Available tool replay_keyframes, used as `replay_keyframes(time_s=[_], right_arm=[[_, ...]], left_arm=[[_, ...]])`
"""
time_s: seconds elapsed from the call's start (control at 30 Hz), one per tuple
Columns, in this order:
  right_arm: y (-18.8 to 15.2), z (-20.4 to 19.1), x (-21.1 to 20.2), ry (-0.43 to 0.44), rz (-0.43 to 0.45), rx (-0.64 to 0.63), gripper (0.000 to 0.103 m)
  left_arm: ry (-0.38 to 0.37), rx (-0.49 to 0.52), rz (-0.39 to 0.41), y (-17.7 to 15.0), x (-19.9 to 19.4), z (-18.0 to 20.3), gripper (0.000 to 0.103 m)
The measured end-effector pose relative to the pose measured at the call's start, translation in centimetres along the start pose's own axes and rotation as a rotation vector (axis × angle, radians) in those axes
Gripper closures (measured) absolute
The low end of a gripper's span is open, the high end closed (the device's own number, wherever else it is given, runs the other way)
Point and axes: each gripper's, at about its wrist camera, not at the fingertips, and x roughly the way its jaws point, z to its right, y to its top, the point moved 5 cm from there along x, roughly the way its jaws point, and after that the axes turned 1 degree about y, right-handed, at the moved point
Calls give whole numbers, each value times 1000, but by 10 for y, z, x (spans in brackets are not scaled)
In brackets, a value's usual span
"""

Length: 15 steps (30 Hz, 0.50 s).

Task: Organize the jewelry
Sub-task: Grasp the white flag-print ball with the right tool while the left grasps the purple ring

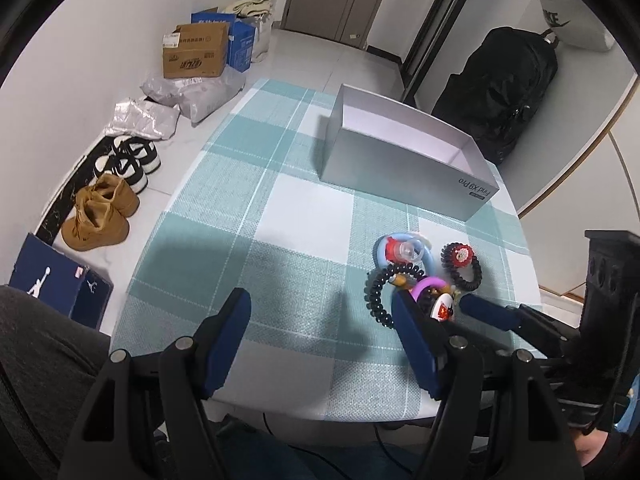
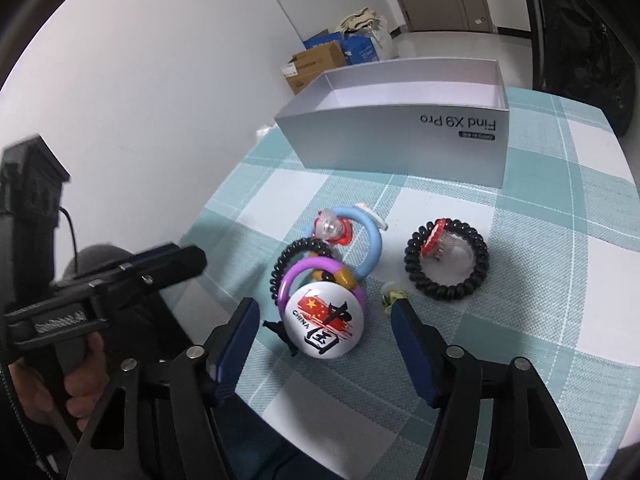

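The right gripper [image 2: 320,316] stands spread wide at the bottom centre of the right wrist view, grasping nothing, with a white China badge [image 2: 325,321] lying between its 2 blue fingers [image 2: 236,344] and apart from both. The badge rests against a purple ring [image 2: 320,276], which overlaps a black coil tie [image 2: 289,261] and a blue ring [image 2: 370,246] just above it. A red-and-clear charm [image 2: 332,230] sits on the blue ring's upper left. To the right of this cluster, apart from it, a 2nd coil tie [image 2: 446,264] circles a red clip [image 2: 436,240]. A small yellowish flower bit [image 2: 390,298] lies just beside the gripper's right finger.

All the jewelry lies on a teal checked cloth [image 2: 540,280]. Above it, in the upper centre of the frame, an open silver box [image 2: 400,140] marked "Find X9 Pro" stands on the cloth, its white inside showing.

The left gripper [image 1: 320,308] is also released and wide open, at the bottom of the left wrist view, over bare cloth left of the jewelry. Its right-hand finger [image 1: 412,340] reaches the lower edge of the cluster, near the badge [image 1: 443,307]; whether it touches cannot be told. The right gripper's blue tip [image 1: 480,310] enters from the lower right.

At the left of that frame, shoes [image 1: 100,216] and cartons [image 1: 196,52] sit on the floor; a black backpack [image 1: 508,92] stands at the upper right.
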Motion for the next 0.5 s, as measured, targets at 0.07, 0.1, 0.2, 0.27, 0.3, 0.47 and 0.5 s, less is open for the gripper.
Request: replay_keyframes(time_s=[0.07, 0.1, 0.2, 0.27, 0.3, 0.47, 0.5], right_arm=[[-2, -4, 6, -20, -18, -23, 40], [-1, -6, 8, -27, -10, -35, 42], [-2, -9, 11, -16, -13, -40, 51], [-2, -7, 11, -38, -14, -38, 61], [-3, -5, 11, -48, -13, -34, 66], [-5, 6, 7, -45, -20, 17, 84], [-5, 8, 5, -49, -20, 25, 86]], left_arm=[[0, 4, 2, 0, -1, -1, 34], [5, 4, 1, 0, -1, -1, 34], [2, -3, -8, 0, 1, -4, 34], [5, -9, -10, 1, 1, -5, 34], [3, -13, -12, 1, 1, -6, 34], [5, -22, -20, 2, 3, -6, 34], [5, -23, -23, 1, 4, -6, 34]])
